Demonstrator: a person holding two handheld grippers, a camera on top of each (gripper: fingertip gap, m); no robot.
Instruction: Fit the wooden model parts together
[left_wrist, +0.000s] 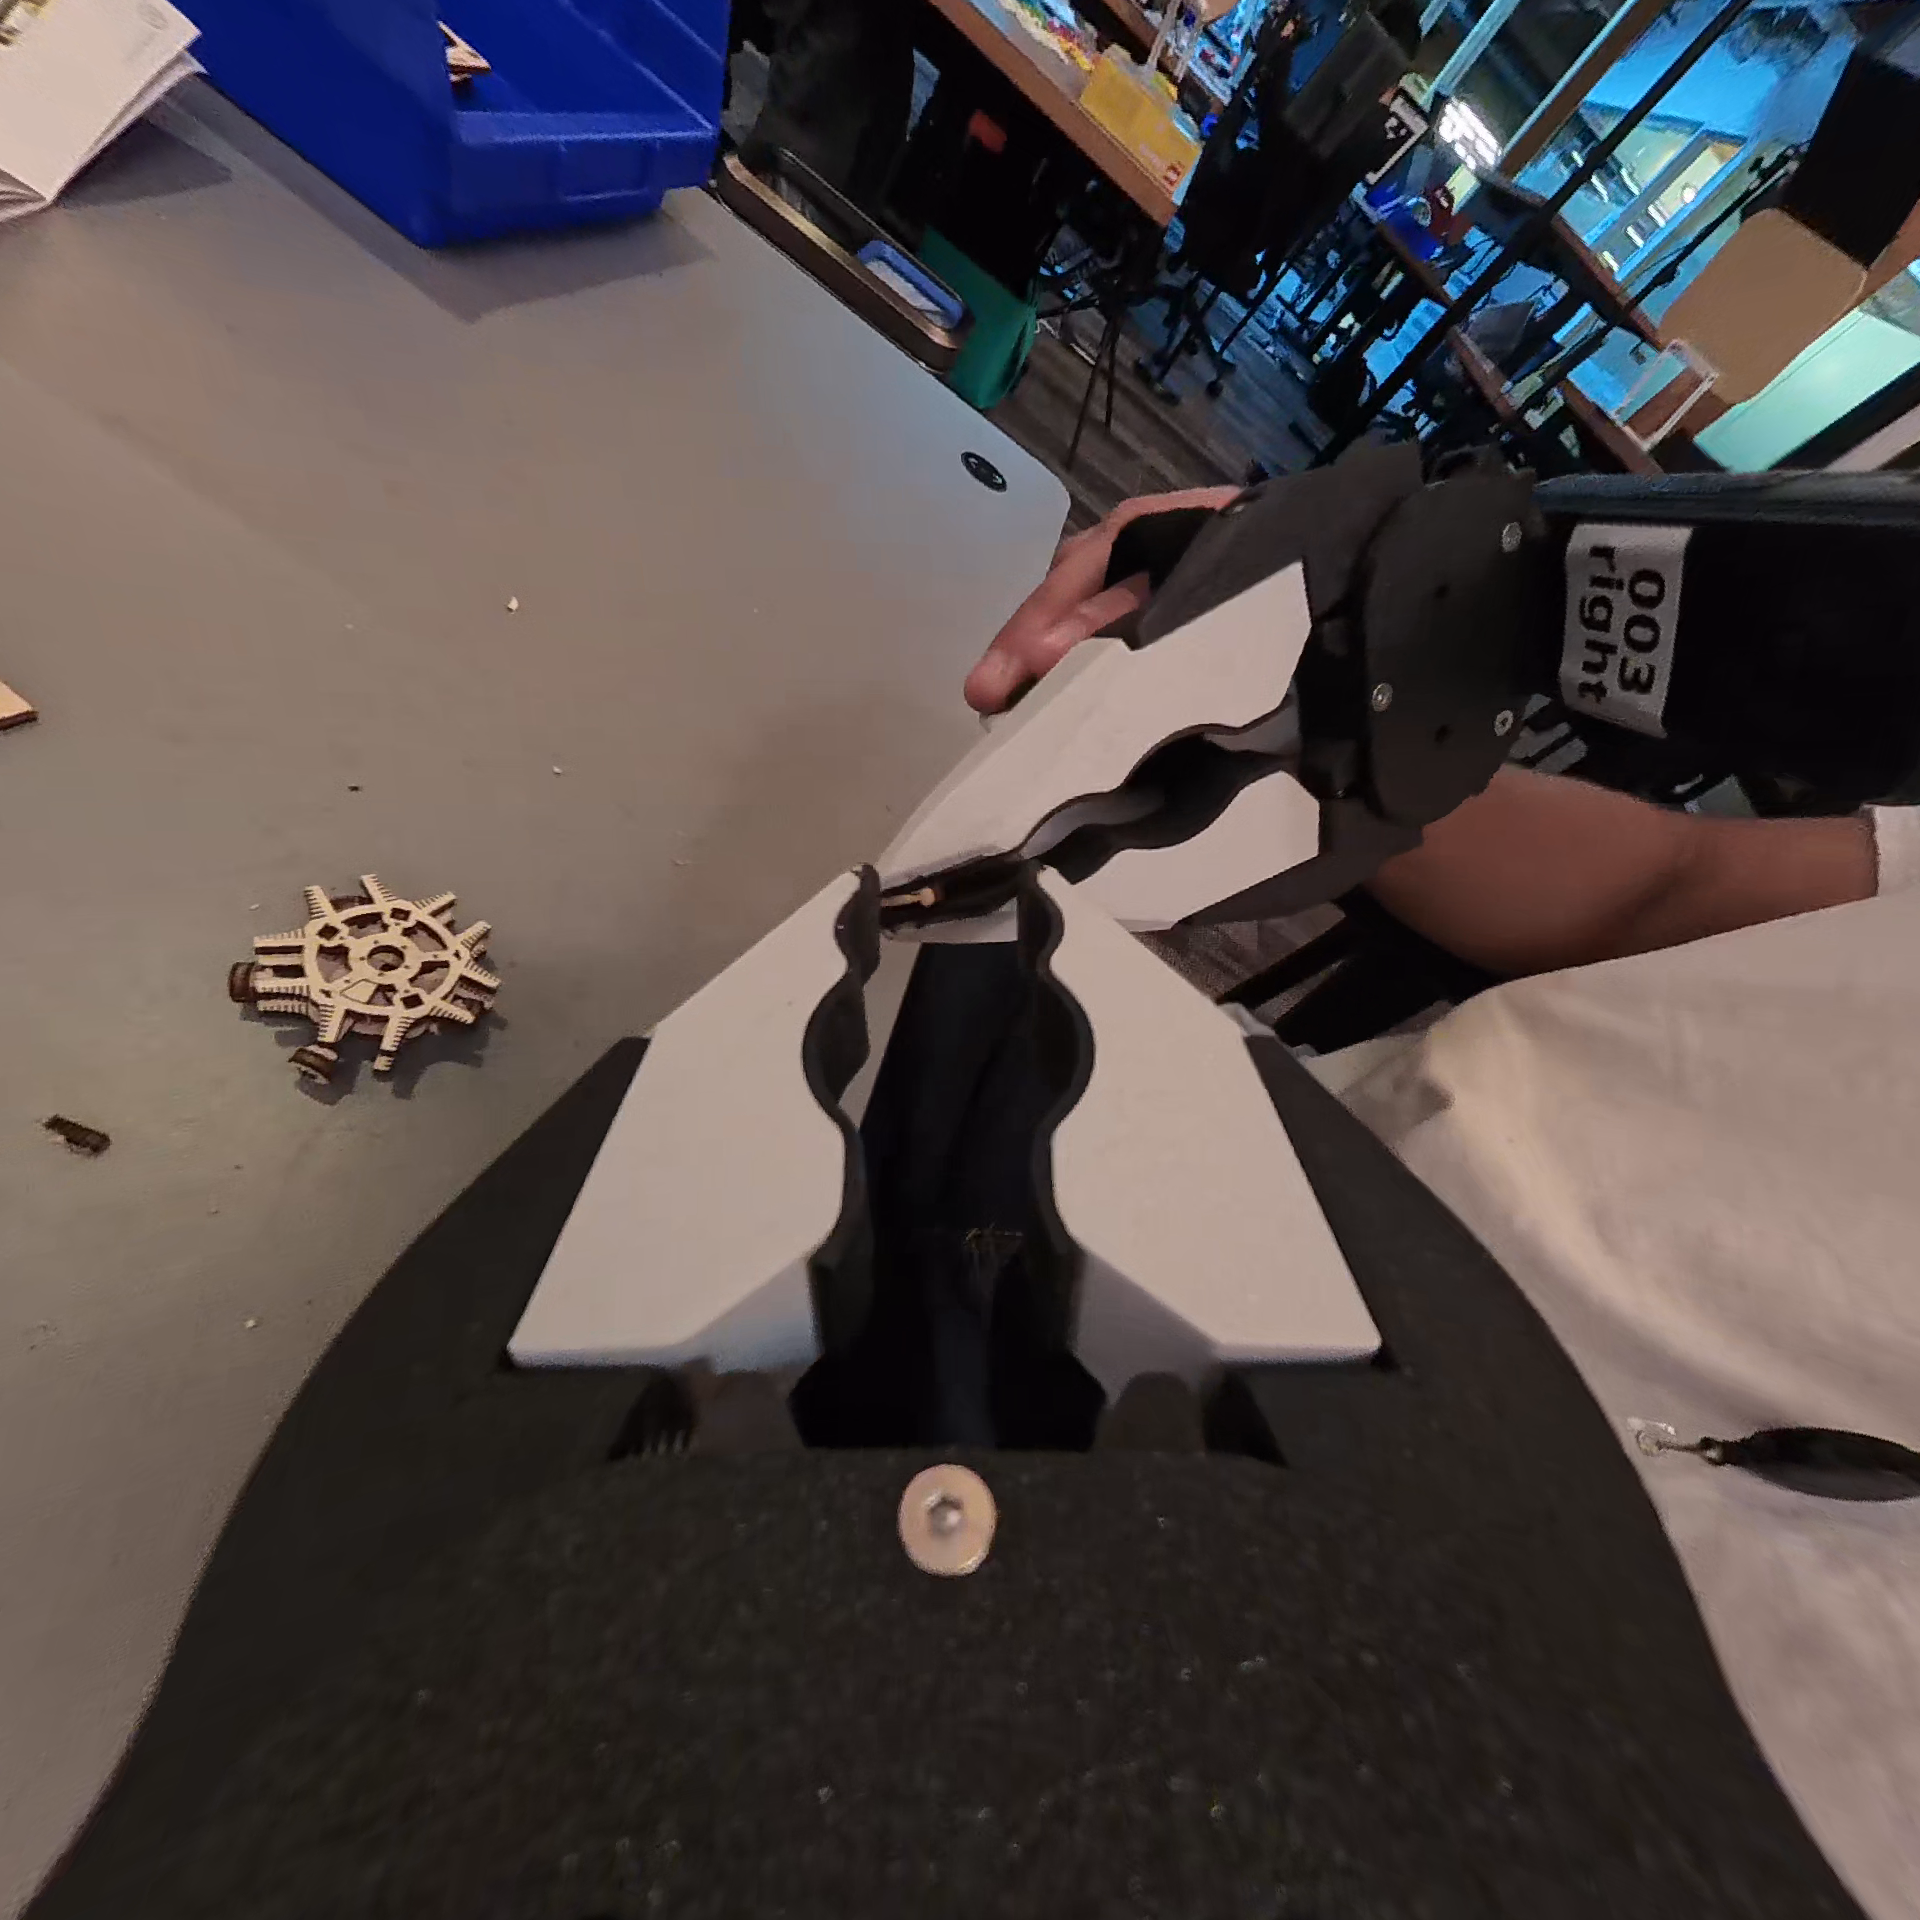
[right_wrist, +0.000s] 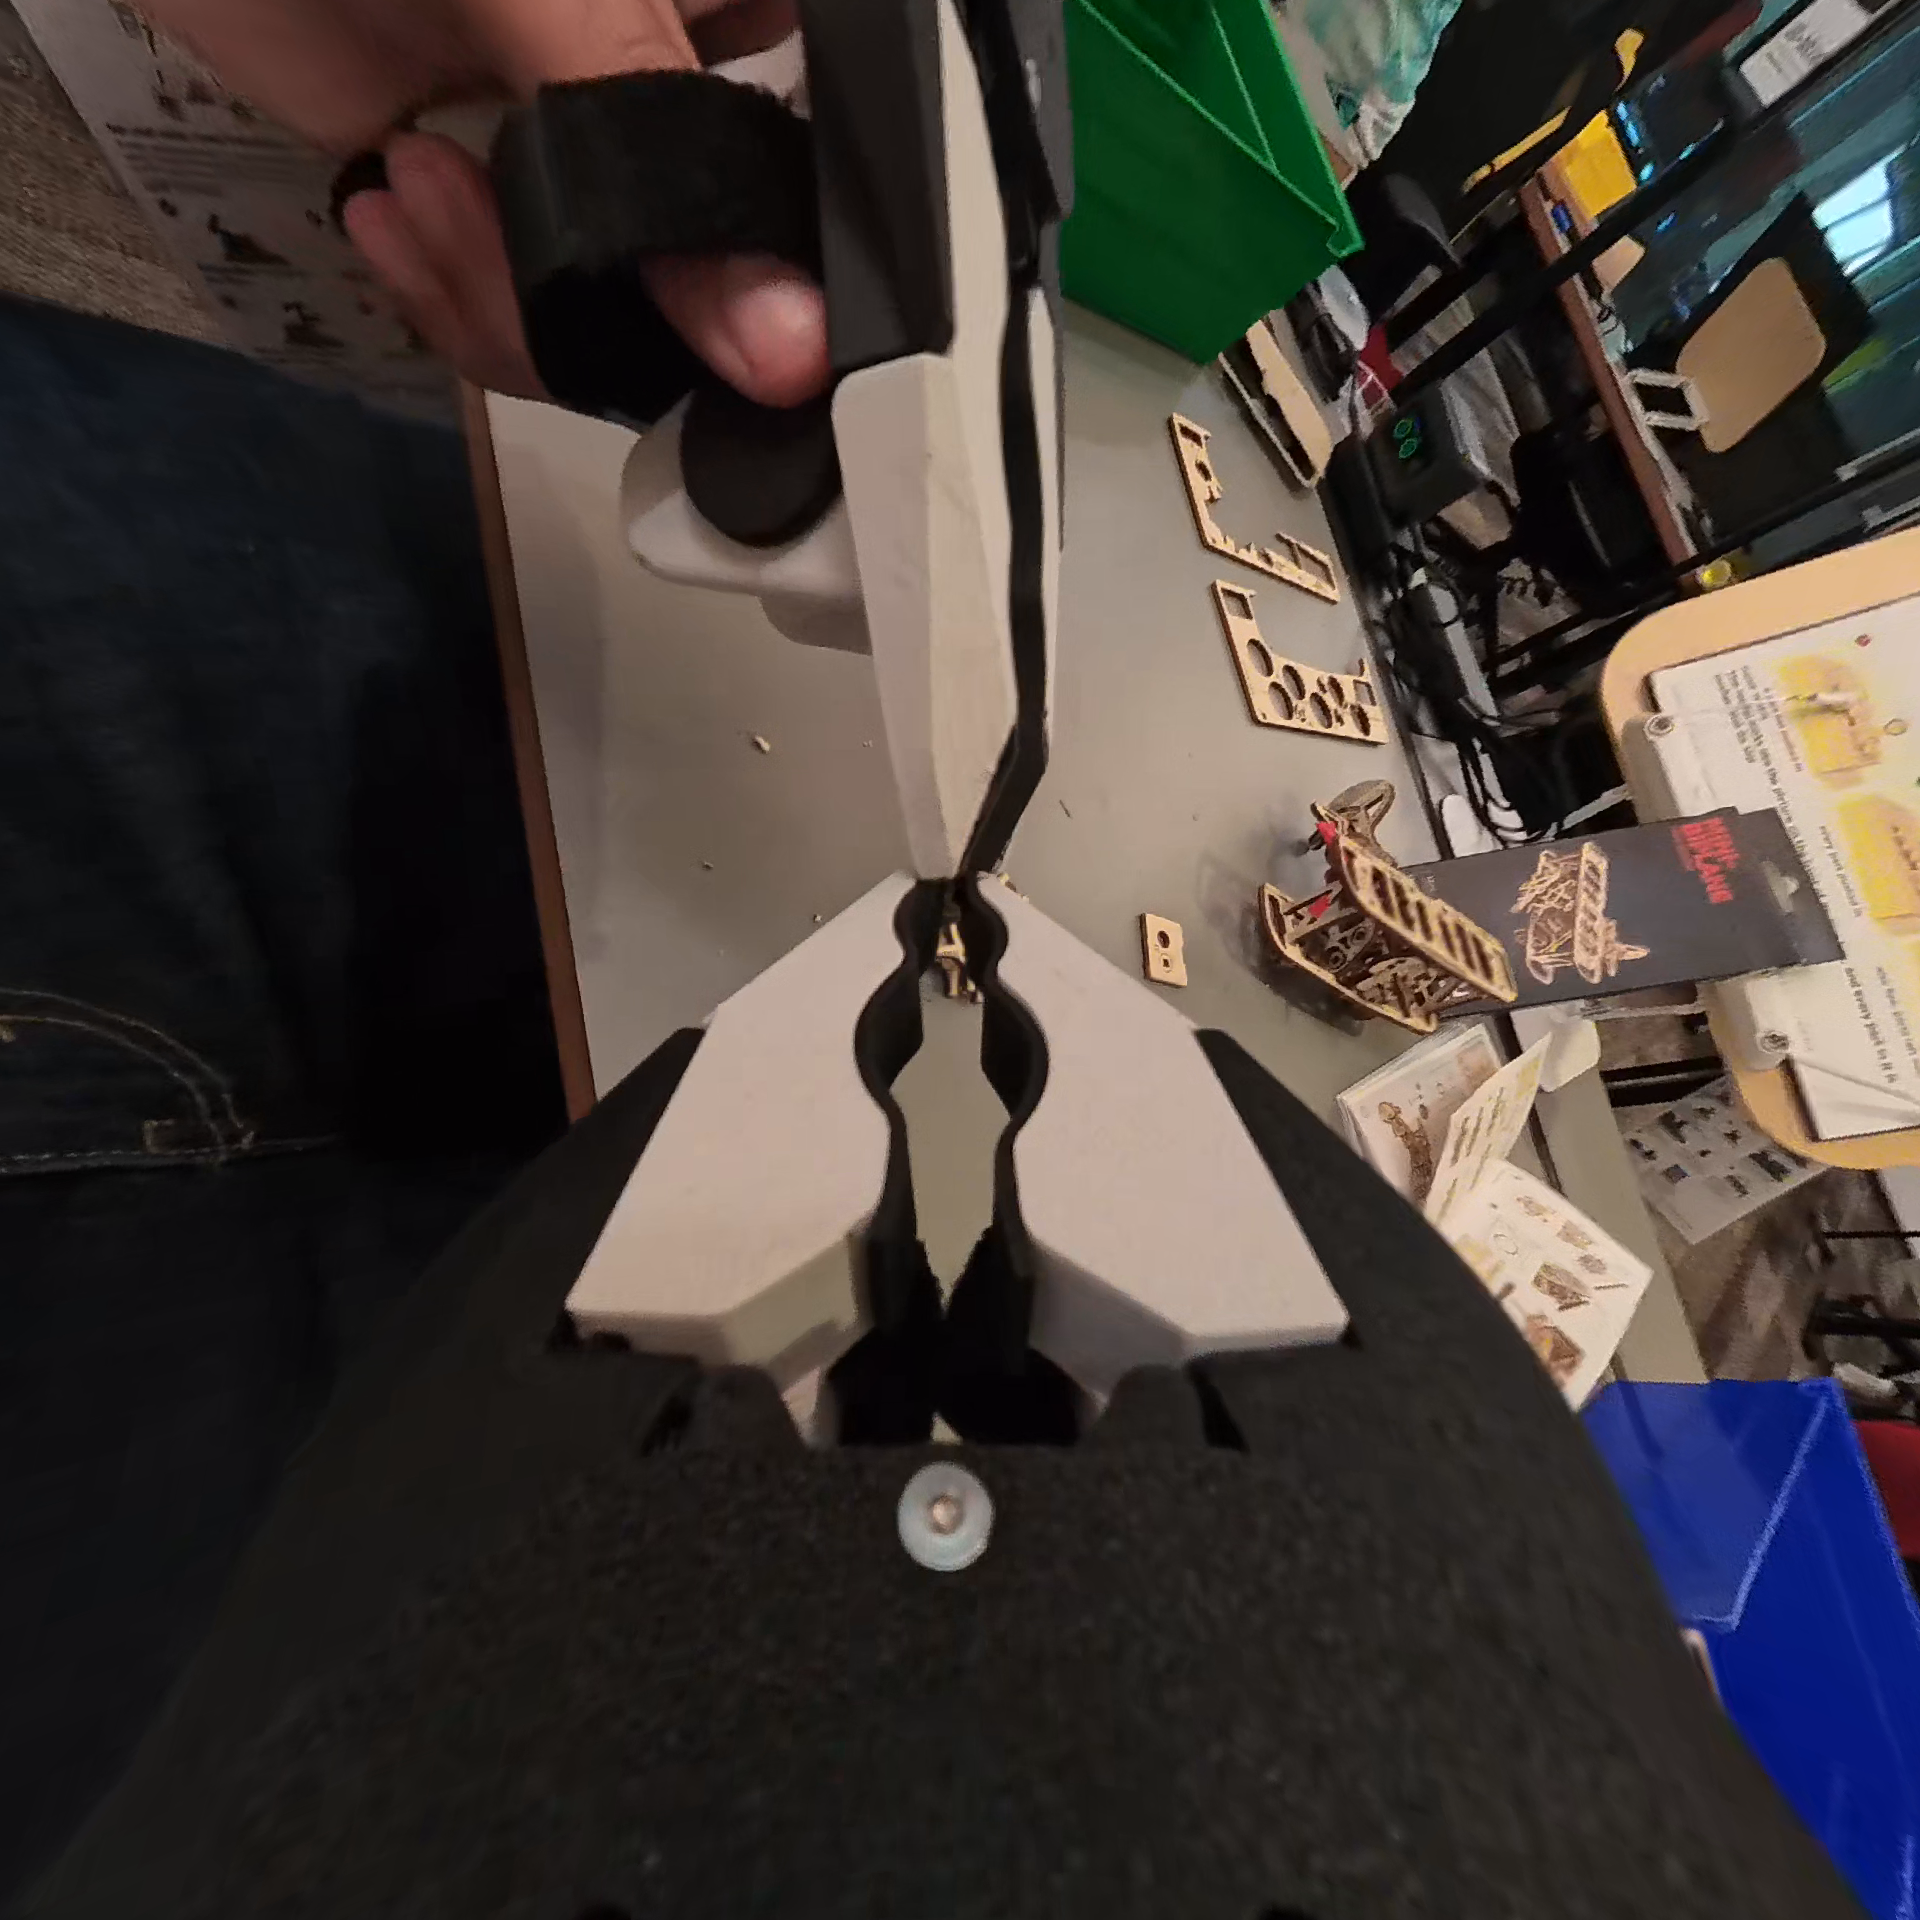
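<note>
At the centre of the left wrist view, the left gripper (left_wrist: 940, 909) and the right gripper (left_wrist: 961, 883) meet tip to tip above the near edge of the grey table (left_wrist: 520, 520), the right one reaching in from the right of the frame with a person's hand (left_wrist: 1049, 613) on it. Both sets of fingers are drawn in narrow around a small wooden part (left_wrist: 920, 902), a pale peg-like piece pinched where the tips touch; how much of it each holds cannot be told. In the right wrist view the right gripper (right_wrist: 951, 935) is nearly closed on the same small wooden part (right_wrist: 954, 961), with the left gripper (right_wrist: 961, 862) coming down from the top of the frame. At the left of the left wrist view a round wooden gear assembly (left_wrist: 369, 966) lies flat on the table, well apart. At the right of the right wrist view stands a partly built wooden model (right_wrist: 1371, 925), with cut-out wooden sheets (right_wrist: 1299, 675) above it. A blue bin (left_wrist: 468, 104) sits at the upper left of the left wrist view.
</note>
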